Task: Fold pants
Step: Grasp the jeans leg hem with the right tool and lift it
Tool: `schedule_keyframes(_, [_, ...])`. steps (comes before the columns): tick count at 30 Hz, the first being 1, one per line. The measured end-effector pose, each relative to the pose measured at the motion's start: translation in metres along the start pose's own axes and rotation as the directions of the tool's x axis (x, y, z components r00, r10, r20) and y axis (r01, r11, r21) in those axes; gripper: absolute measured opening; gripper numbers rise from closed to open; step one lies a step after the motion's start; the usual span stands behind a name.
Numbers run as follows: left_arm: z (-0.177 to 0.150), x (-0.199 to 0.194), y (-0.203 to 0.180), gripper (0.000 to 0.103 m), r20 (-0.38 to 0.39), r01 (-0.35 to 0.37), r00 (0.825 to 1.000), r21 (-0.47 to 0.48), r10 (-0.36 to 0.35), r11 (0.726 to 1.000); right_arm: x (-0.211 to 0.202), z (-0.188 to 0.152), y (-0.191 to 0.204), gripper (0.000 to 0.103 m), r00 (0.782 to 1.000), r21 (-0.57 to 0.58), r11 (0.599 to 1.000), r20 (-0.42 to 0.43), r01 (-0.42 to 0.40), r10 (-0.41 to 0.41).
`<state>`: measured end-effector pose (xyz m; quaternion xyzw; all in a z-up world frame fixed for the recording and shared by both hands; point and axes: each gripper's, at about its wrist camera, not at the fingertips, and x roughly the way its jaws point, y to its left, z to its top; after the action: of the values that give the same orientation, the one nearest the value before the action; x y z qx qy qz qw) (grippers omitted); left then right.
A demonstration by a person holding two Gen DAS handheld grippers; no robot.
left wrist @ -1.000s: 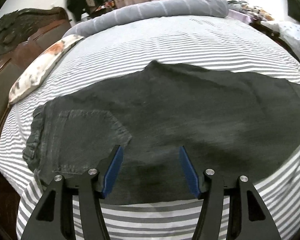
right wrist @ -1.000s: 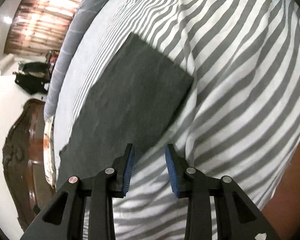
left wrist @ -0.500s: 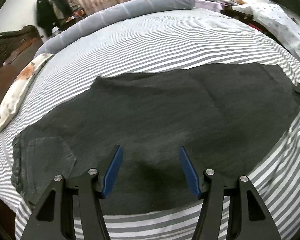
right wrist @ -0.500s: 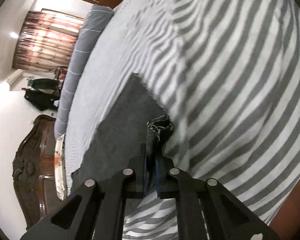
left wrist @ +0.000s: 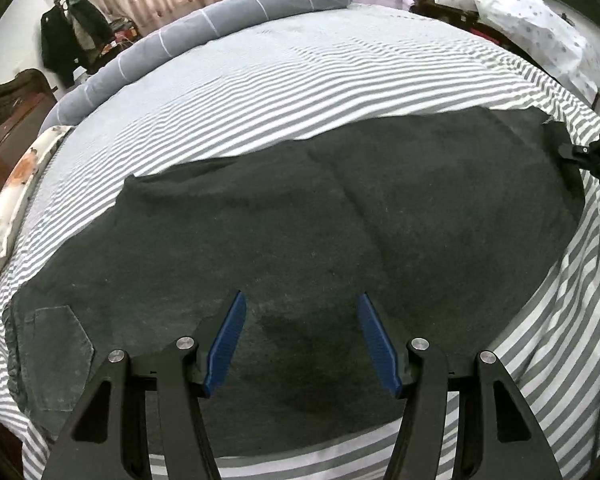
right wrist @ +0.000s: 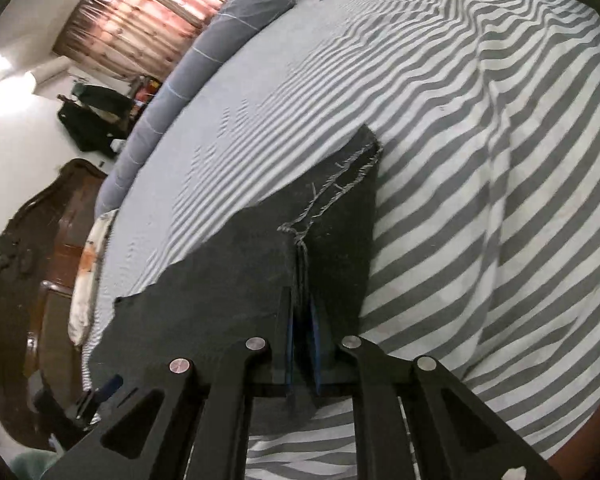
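Here, the dark jeans lie flat on the striped bed. The right tongs pinch the frayed leg end. The left tongs hang spread wide over the jeans, holding nothing. No writing shows.

Black hand-held gripper frames, blue ribbed finger pads, silver screws

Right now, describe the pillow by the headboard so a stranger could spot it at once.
Start at the striped bed, then go to its left edge, next to the dark carved wooden headboard. The pillow lies flat there, cream with orange-brown blotches. Unlike the long plain grey bolster along the far edge, it is patterned and pale.
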<state>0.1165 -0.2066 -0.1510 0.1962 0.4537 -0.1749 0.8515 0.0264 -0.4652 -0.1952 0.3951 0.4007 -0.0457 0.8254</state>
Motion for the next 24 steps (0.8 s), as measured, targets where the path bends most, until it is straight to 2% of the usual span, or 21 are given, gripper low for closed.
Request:
schedule_keyframes(4, [-0.004,0.006,0.004,0.060,-0.016,-0.002,1.000,-0.013,0.002,1.000,-0.008,-0.001,-0.016,0.013,0.999,0.021,0.999,0.021,0.042,-0.042])
schedule_keyframes(6, [-0.005,0.009,0.006,0.060,-0.021,0.000,1.000,-0.025,0.000,1.000,-0.010,0.000,-0.021,0.020,0.998,0.036,0.998,0.023,0.054,-0.055])
schedule_keyframes(7, [-0.006,0.010,0.007,0.060,-0.025,0.003,1.000,-0.033,-0.004,0.999,-0.011,-0.002,-0.027,0.027,0.997,0.049,0.996,0.024,0.070,-0.071])
schedule_keyframes(9, [-0.007,0.013,0.008,0.060,-0.029,0.008,1.000,-0.045,-0.010,0.999,-0.012,-0.003,-0.034,0.030,0.997,0.071,0.995,0.028,0.072,-0.074])
schedule_keyframes(12, [-0.009,0.015,0.006,0.060,-0.026,0.000,1.000,-0.030,0.000,1.000,-0.013,-0.004,-0.046,0.028,0.999,0.133,0.991,0.037,0.025,-0.030])
schedule_keyframes(13, [-0.009,0.015,0.006,0.060,-0.026,-0.002,1.000,-0.026,0.001,1.000,-0.013,-0.003,-0.047,0.023,0.999,0.147,0.989,0.040,0.008,-0.014])
schedule_keyframes(14, [-0.009,0.016,0.006,0.060,-0.027,-0.002,1.000,-0.026,0.001,1.000,-0.013,-0.002,-0.049,0.012,0.999,0.163,0.987,0.041,-0.014,0.007])
schedule_keyframes(15, [-0.009,0.017,0.006,0.060,-0.029,0.000,1.000,-0.028,-0.001,1.000,-0.014,-0.001,-0.051,0.010,0.999,0.179,0.984,0.041,-0.025,0.018])
schedule_keyframes(20, [-0.009,0.021,0.009,0.062,-0.035,0.008,0.999,-0.046,-0.009,0.999,-0.018,-0.001,-0.056,0.007,0.998,0.234,0.971,0.052,-0.050,0.039])
schedule_keyframes(24, [-0.007,0.023,0.015,0.067,-0.048,0.021,0.999,-0.068,-0.024,0.997,-0.025,0.001,-0.044,0.007,0.996,0.247,0.966,0.066,-0.069,0.054])
